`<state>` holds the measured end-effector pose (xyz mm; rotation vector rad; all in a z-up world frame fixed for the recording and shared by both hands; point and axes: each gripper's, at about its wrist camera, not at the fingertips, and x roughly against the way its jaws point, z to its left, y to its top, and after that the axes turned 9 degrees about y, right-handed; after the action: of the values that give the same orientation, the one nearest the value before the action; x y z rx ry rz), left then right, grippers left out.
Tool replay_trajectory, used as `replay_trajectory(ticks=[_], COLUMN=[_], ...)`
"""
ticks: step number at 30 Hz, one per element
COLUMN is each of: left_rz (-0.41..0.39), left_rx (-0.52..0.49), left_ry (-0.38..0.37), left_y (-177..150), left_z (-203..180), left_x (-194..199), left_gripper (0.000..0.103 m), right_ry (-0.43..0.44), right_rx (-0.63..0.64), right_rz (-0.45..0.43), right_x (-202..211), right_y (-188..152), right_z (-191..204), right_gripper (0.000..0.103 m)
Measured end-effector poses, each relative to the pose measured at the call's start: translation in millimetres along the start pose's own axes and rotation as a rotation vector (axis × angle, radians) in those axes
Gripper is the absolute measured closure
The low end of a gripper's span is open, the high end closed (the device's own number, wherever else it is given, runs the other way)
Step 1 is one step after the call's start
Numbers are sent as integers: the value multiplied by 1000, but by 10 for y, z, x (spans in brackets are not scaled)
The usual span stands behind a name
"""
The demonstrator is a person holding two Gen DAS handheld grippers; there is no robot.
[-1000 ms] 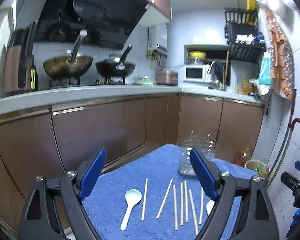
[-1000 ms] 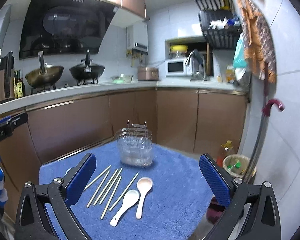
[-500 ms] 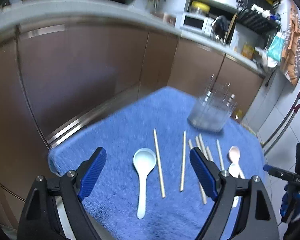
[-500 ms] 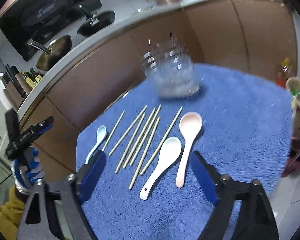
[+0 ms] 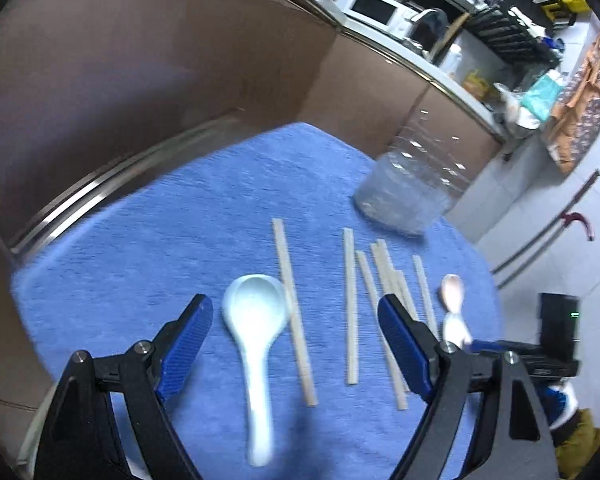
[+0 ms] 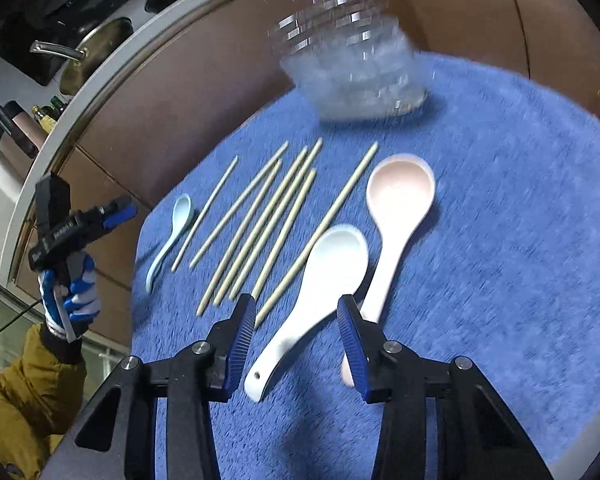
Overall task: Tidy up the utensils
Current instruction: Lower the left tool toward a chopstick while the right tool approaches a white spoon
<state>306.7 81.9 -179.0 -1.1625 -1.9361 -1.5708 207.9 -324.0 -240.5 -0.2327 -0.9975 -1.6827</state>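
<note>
Your right gripper (image 6: 296,322) hangs with jaws parted, straddling the white ceramic spoon (image 6: 312,304). Your left gripper (image 5: 296,344), spread wide, frames the pale-blue ceramic spoon (image 5: 256,336). The blurred clear plastic jar (image 6: 352,64) seems near the blue towel's (image 6: 520,216) far edge.

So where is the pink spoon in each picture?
Left wrist view: the pink spoon is small, at the right edge of the blue towel, past the chopsticks.
Right wrist view: the pink spoon is big, near the middle, right of the white spoon.
Shared landmark: the clear plastic jar stands beyond the utensils in both.
</note>
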Motion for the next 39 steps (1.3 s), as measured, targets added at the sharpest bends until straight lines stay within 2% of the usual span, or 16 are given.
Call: replay_trajectory(ticks=[5, 13, 16, 18, 21, 28, 30, 37, 39], left_rz=[89, 221, 264, 287, 325, 376, 399, 414, 415], left_rx=[-25, -177, -209, -206, -205, -243, -250, -267, -276], left_ry=[-81, -9, 23, 45, 66, 118, 135, 162, 179], left_y=[212, 384, 392, 417, 467, 540, 531, 531, 535], left_z=[-329, -825, -893, -889, -882, -969, -996, -1113, -1163], left_x=[-262, -854, -1046, -1140, -1307, -1571, -1660, -1733, -1761], left_gripper=[20, 22, 34, 46, 57, 69, 75, 76, 78], right_ry=[-3, -7, -2, 1, 5, 36, 47, 107, 121], right_rx=[-68, -141, -151, -152, -148, -142, -138, -167, -174], right_rz=[20, 15, 8, 7, 14, 45, 63, 69, 77], right_x=[-90, -44, -52, -59, -109, -232, -268, -208, -196], right_y=[38, 95, 149, 205, 289, 444, 488, 572, 570], right_z=[-110, -217, -255, -271, -298, -376, -406, -549, -577], right_gripper=[63, 63, 63, 63, 63, 64, 67, 68, 72])
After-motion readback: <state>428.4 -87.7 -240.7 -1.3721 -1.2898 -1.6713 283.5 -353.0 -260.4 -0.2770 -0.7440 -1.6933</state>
